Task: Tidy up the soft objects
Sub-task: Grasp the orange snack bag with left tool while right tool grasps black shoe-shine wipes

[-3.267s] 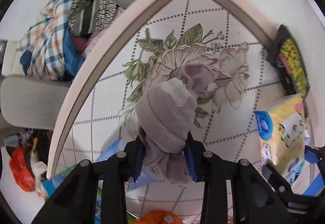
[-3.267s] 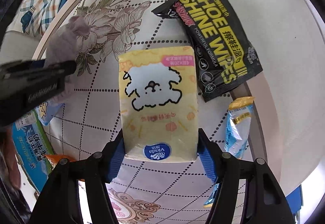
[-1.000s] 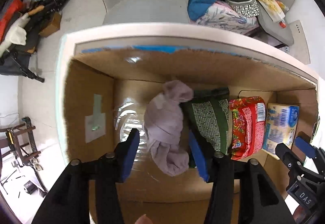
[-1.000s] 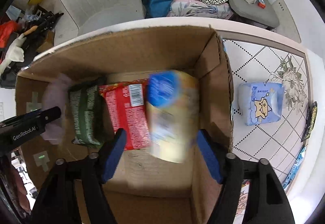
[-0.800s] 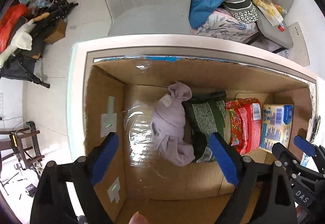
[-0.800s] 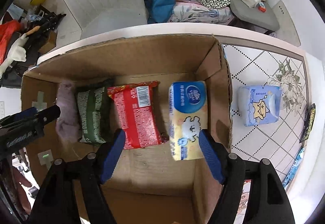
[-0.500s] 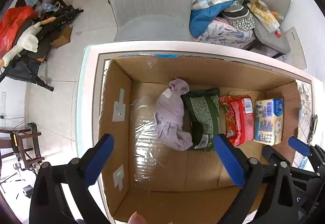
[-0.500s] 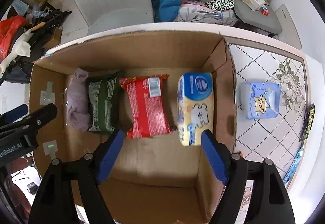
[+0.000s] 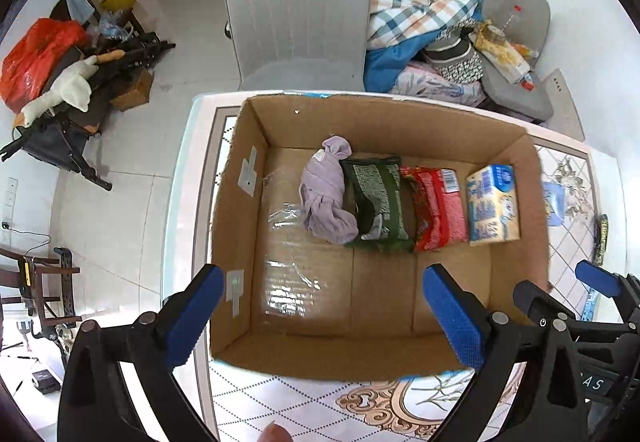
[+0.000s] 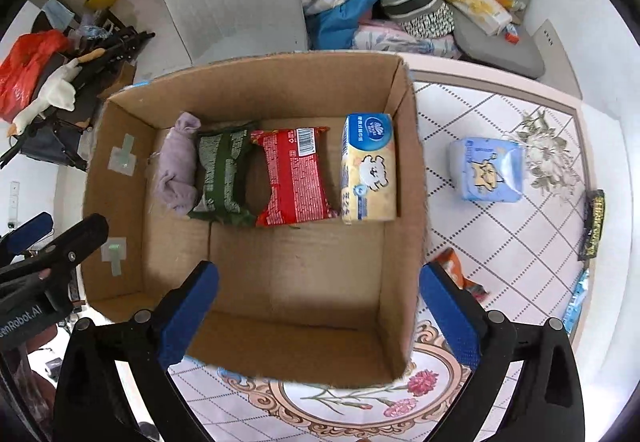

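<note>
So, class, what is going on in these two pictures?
A person with a gripper in each hand is packing soft things into a cardboard box. The left gripper is open and empty; the right gripper is opening, also empty. In the box lie a lilac cloth, two packets and a yellow tissue pack. A blue tissue pack waits outside.

a lilac cloth bundle (image 9: 326, 191), green pack (image 9: 376, 203), red pack (image 9: 436, 207) and yellow tissue pack (image 9: 493, 198) lie side by side mid-frame in the cardboard box (image 9: 236, 197). a blue tissue pack (image 10: 486, 169) sits right of it.
</note>
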`<act>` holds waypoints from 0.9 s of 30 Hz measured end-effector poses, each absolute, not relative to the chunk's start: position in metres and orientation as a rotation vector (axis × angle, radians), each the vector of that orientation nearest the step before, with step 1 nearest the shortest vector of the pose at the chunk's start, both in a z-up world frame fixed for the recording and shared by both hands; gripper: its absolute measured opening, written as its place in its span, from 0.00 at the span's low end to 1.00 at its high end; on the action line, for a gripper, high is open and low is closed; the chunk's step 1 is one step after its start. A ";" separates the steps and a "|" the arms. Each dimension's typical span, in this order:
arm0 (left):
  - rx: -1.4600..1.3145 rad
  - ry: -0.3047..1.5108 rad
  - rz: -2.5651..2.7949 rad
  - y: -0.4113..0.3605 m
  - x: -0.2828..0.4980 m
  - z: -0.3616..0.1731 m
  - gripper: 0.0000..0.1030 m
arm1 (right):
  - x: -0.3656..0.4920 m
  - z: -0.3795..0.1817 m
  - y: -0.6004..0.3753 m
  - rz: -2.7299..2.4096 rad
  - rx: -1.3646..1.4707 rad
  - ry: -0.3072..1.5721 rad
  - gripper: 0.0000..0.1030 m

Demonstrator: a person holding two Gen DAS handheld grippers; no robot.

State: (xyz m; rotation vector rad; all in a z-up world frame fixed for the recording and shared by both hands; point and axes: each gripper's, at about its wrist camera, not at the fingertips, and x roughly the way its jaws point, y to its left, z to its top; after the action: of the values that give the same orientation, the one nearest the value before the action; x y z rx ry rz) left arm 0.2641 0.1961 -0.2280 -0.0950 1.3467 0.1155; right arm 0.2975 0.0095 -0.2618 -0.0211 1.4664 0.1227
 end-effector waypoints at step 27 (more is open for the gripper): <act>0.021 1.384 -0.140 -0.026 0.237 -0.187 0.99 | 0.192 -0.191 -0.236 -0.064 0.366 1.374 0.99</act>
State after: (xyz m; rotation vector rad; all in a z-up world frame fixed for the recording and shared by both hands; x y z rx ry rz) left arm 0.2367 -0.0260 -0.1867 0.0213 1.3843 -0.1399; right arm 0.1918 -0.2355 -0.1909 0.3655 1.3739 -0.0644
